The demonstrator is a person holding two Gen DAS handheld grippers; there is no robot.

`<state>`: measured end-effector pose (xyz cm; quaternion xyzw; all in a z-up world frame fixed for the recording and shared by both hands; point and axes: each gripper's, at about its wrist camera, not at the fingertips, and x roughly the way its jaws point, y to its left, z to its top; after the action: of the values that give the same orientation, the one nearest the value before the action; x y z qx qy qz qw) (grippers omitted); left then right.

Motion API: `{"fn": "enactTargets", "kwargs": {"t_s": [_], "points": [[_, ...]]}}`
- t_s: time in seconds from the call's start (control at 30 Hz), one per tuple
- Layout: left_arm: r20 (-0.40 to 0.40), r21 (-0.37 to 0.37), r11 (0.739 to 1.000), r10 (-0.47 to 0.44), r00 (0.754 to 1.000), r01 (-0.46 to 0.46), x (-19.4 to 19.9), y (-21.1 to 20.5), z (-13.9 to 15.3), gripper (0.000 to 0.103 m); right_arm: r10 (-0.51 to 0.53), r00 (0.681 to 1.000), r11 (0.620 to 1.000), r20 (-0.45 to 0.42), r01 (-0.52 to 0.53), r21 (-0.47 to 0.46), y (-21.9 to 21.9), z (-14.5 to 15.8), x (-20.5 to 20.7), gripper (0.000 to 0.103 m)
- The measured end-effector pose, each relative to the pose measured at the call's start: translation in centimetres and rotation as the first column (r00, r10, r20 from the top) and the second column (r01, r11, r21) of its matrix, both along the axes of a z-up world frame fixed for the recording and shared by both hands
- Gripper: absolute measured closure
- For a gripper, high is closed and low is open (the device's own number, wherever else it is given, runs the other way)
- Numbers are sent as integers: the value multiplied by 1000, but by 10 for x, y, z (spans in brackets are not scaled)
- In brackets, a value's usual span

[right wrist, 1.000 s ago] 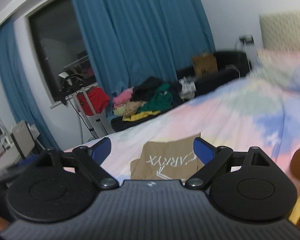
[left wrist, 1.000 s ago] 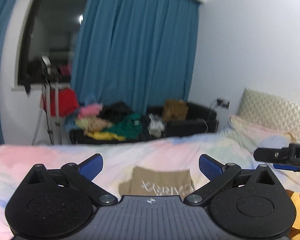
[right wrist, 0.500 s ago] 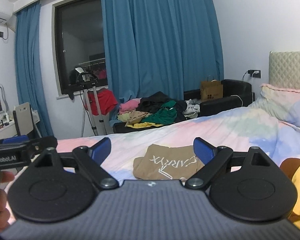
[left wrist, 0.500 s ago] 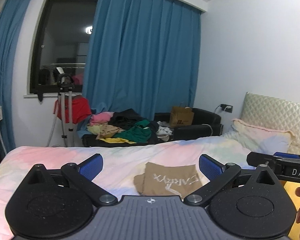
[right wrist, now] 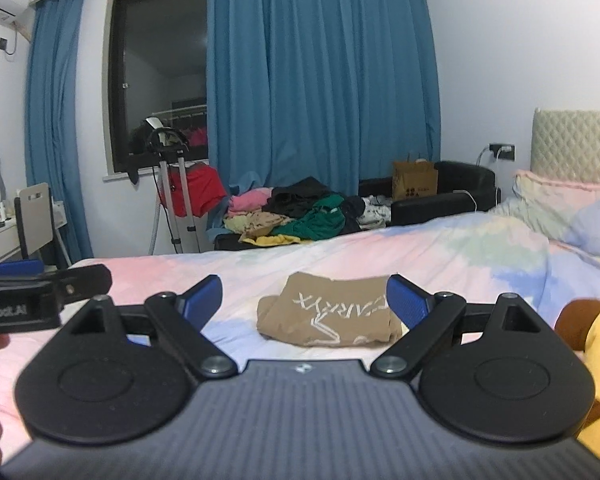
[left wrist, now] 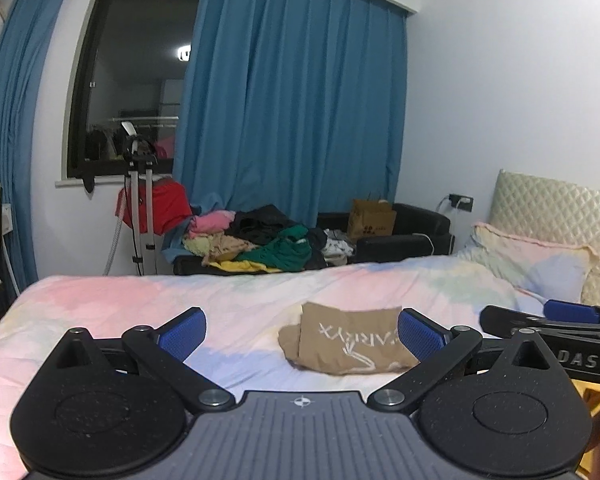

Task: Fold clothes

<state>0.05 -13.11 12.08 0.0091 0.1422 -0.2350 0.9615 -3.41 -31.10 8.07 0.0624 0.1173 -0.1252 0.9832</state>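
A folded tan garment (left wrist: 350,342) with white lettering lies on the pastel bedspread (left wrist: 140,304); the right wrist view shows the garment (right wrist: 332,314) too. My left gripper (left wrist: 302,332) is open above the bed, short of the garment, nothing between its blue pads. My right gripper (right wrist: 304,300) is open as well, with the garment ahead of its fingers and untouched. Each view catches the other gripper at its edge: the right one (left wrist: 548,328) and the left one (right wrist: 28,292). A yellow and brown cloth (right wrist: 596,332) lies at the near right.
A heap of unfolded clothes (right wrist: 300,216) covers a black sofa (right wrist: 440,196) past the bed, with a cardboard box (right wrist: 414,180) on it. A garment steamer stand (right wrist: 176,196) with a red cloth is by the window. Pillows (right wrist: 572,208) and headboard (right wrist: 576,144) sit to the right.
Both grippers have sunk and drawn back, and the right one has rolled level. The tan garment now sits farther ahead on the bed. Jaws stayed open.
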Motion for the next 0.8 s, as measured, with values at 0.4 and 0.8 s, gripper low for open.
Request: {"fn": "enactTargets", "kwargs": {"t_s": [0.4, 0.8], "points": [[-42, 53, 999, -3, 999, 5, 18, -6, -49, 0, -27, 1000, 1000, -14, 27, 0, -4, -59, 16, 12], [-49, 66, 998, -1, 999, 4, 23, -12, -65, 0, -24, 998, 1000, -50, 23, -16, -2, -72, 24, 12]]}}
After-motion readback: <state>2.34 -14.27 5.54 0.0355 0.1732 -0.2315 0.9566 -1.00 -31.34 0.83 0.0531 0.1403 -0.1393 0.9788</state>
